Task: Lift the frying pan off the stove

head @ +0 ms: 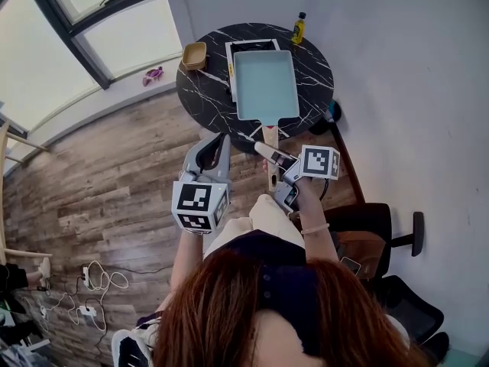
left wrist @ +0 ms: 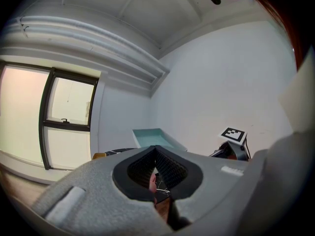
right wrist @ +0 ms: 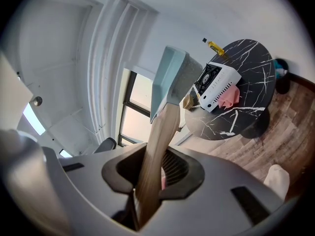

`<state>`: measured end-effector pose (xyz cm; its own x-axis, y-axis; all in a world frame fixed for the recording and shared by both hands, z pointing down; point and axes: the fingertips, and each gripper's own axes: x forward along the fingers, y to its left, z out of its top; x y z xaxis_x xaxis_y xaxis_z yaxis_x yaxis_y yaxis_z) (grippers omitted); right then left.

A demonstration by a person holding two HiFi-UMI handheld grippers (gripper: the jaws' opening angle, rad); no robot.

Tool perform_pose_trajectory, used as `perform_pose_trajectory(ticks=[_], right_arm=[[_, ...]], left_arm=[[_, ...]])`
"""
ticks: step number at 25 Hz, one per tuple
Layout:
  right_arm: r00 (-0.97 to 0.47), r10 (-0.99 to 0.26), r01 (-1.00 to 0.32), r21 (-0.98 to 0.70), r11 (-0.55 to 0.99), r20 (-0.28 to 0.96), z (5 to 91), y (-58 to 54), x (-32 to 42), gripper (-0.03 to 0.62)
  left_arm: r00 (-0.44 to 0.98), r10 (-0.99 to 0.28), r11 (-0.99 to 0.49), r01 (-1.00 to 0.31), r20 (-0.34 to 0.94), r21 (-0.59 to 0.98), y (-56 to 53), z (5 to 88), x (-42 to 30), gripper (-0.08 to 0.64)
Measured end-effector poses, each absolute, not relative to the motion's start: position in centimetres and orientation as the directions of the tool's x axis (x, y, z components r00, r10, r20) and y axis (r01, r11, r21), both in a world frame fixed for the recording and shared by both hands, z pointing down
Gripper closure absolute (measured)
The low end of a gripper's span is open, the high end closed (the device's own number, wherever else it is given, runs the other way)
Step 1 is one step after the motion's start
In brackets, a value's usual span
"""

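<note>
A teal rectangular frying pan (head: 265,86) with a wooden handle (head: 271,138) hangs over the round black marble table (head: 206,90). My right gripper (head: 269,156) is shut on the end of that handle. In the right gripper view the handle (right wrist: 157,141) runs up from between the jaws of that gripper (right wrist: 155,170) to the pan (right wrist: 167,77), which looks clear of the white stove (right wrist: 216,85). The stove's white rim (head: 248,46) shows past the pan's far edge. My left gripper (head: 218,147) is held to the left of the handle, shut and holding nothing. The left gripper view shows that gripper (left wrist: 156,161) and the pan (left wrist: 151,136) beyond.
A yellow oil bottle (head: 299,27) and a small wooden bowl (head: 194,55) stand on the table. A pink cloth (right wrist: 227,96) lies beside the stove. A dark chair (head: 382,228) is at my right, and cables (head: 95,281) lie on the wood floor at the left.
</note>
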<state>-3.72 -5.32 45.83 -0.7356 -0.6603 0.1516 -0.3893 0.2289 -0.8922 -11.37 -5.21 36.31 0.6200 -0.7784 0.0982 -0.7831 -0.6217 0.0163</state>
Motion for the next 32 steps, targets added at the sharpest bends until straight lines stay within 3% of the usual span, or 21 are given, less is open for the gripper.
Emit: perform_pose_trajectory(ticks=[23,32], right_arm=[[-0.759,-0.633,-0.375,-0.897,0.232,0.153,44.2,-3.8,-4.0,0.500],[-0.773,-0.620,-0.364,-0.894,0.260,0.134,43.8,0.8,-1.7,0.499]], left_arm=[[0.606,-0.788,-0.606,-0.794,0.108,0.038,-5.7,35.9,-10.8,0.548],[0.589,-0.801,-0.591,-0.807,0.104,0.014,-1.0,35.7,-8.5,0.548]])
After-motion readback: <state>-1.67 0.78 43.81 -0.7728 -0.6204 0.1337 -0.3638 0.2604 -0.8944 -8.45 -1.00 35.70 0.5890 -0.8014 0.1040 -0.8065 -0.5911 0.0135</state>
